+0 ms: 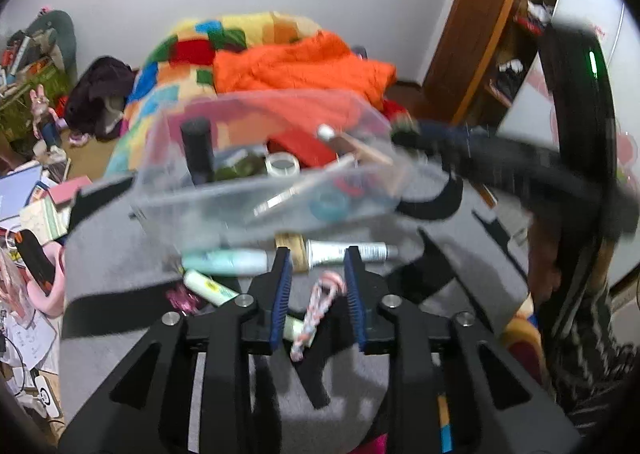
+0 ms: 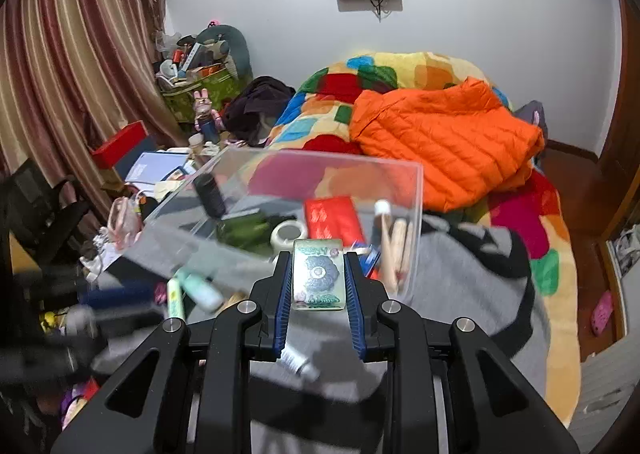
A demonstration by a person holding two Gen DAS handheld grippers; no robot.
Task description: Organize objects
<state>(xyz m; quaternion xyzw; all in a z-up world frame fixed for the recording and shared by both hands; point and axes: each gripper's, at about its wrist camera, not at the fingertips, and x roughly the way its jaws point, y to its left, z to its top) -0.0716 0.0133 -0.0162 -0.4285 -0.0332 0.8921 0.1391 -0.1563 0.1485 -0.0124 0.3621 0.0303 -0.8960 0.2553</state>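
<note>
Blue-padded right claw (image 2: pixel 318 282) tilted down, gripping card (image 2: pixel 318 274), possibly soap

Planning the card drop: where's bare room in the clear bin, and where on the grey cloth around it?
In the clear bin, the near left floor is bare, between the black cylinder and tape roll. The right end is crowded: red packet, wooden sticks. Grey cloth right of the bin is free; left of it, tubes crowd it.
</note>
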